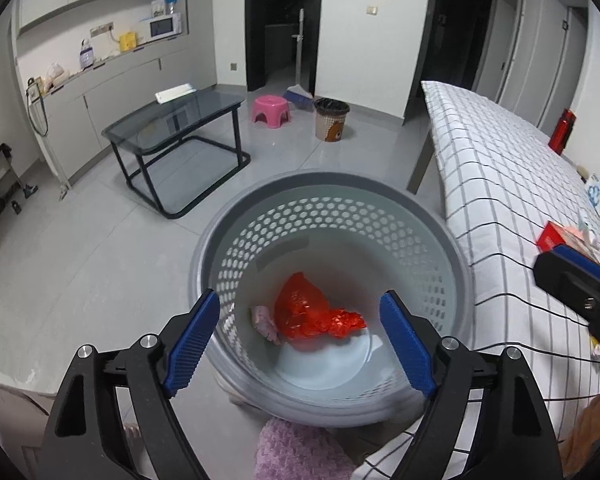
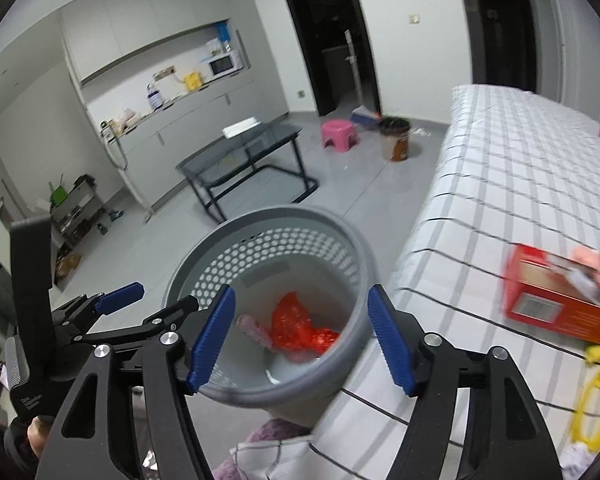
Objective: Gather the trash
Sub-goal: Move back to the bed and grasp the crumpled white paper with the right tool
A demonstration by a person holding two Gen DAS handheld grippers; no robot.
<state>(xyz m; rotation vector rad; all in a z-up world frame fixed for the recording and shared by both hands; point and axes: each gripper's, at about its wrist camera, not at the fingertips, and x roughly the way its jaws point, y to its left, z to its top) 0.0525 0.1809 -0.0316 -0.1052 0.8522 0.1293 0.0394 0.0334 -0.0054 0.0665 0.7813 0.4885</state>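
Left wrist view: the left gripper [image 1: 300, 340] hangs over the grey perforated basket [image 1: 332, 200], fingers spread wide and empty. In the basket's bottom lie a crumpled red plastic bag [image 1: 312, 312] and, touching it at nine o'clock, a pink scrap [image 1: 265, 322]. The right gripper [image 2: 300, 336], fingers also wide apart and empty, hovers above the same basket. At three o'clock a red box [image 2: 556, 304] rests on the checked bedsheet [image 2: 500, 184].

The room is lit evenly and coolly from overhead, and only soft shadows are cast. A pale sheen is seen on the floor [image 1: 100, 248]. Straight lines are bowed by the fisheye lens, and the corners are blacked out. The red box [image 2: 556, 300] is smeared by motion blur.
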